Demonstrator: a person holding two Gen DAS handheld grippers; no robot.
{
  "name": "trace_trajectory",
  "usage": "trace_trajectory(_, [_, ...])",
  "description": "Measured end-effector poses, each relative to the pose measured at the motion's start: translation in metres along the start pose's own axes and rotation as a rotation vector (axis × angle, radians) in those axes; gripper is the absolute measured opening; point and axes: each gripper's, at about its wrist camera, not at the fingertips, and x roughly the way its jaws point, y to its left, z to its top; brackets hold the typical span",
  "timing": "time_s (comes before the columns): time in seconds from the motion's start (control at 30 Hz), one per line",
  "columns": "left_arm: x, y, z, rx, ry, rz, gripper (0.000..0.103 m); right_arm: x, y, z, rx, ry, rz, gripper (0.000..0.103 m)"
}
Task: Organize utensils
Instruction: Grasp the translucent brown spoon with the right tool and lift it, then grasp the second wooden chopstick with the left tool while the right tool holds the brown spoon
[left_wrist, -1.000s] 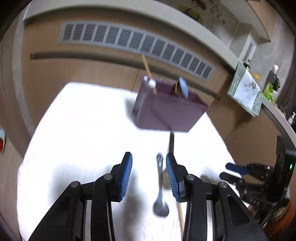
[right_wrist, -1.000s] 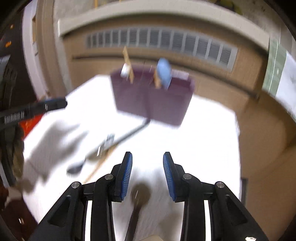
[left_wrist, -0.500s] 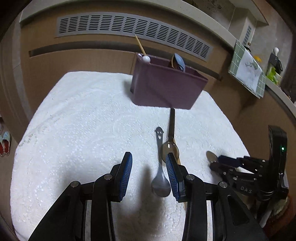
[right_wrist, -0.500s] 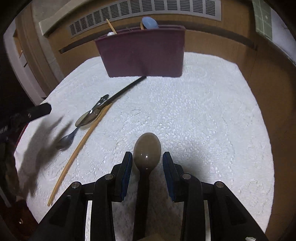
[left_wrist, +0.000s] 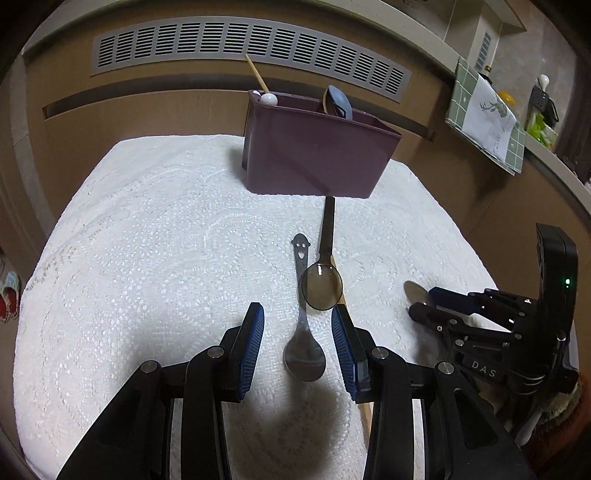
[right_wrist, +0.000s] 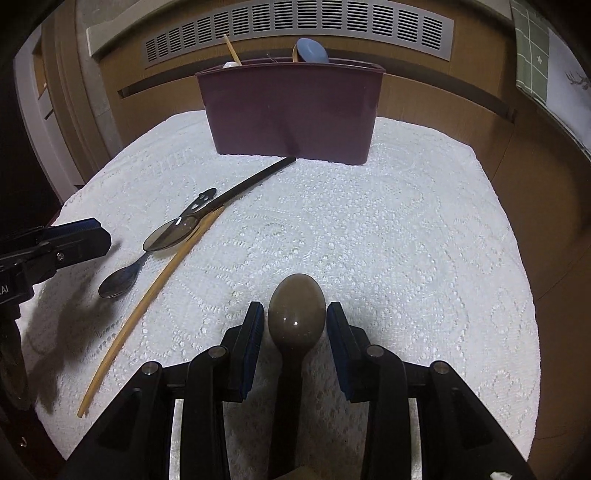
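Both tools stood spread, neither pinching anything. In front of the purple caddy (left_wrist: 317, 155), on the lace cloth (left_wrist: 147, 258), the left gripper (left_wrist: 297, 341) straddled the steel spoon (left_wrist: 303, 354), while the right gripper (right_wrist: 295, 332) flanked the brown spoon (right_wrist: 296, 314). Judged best: lower until the pads bracket each neck, close squarely, then lift clear of the wooden chopstick (right_wrist: 147, 295) beside the steel spoon

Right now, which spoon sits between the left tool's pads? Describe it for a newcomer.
On the white lace cloth, in front of the maroon caddy, three utensils lie bunched. It is the small steel spoon, bowl nearest the camera, the only one with a smiley face cut in its handle.
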Motion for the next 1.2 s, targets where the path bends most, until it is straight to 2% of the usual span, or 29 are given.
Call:
trace_trajectory(0.27, [0.003,-0.002,-0.001,0.011,0.01,0.012,0.039,-0.005,0.003,-0.001,-0.009,-0.022,0.002,0.03])
trace_trajectory(0.57, [0.006,-0.007,0.0,0.031,0.017,0.008,0.039,-0.073,-0.021,0.02,0.09,-0.257,0.033,0.03])
trace_trajectory(0.7, [0.008,-0.008,-0.001,0.037,0.024,0.005,0.039,-0.09,-0.028,0.024,0.109,-0.315,0.02,0.03])
trace_trajectory(0.83, [0.014,-0.013,0.001,0.075,0.021,0.01,0.039,-0.091,-0.029,0.024,0.116,-0.321,0.028,0.03])
trace_trajectory(1.0, [0.037,-0.02,0.008,0.11,0.058,0.029,0.04,-0.088,-0.026,0.024,0.116,-0.324,0.032,0.03])
trace_trajectory(1.2, [0.052,-0.032,0.022,0.139,0.049,0.049,0.041,-0.086,-0.028,0.021,0.114,-0.32,0.025,0.03])
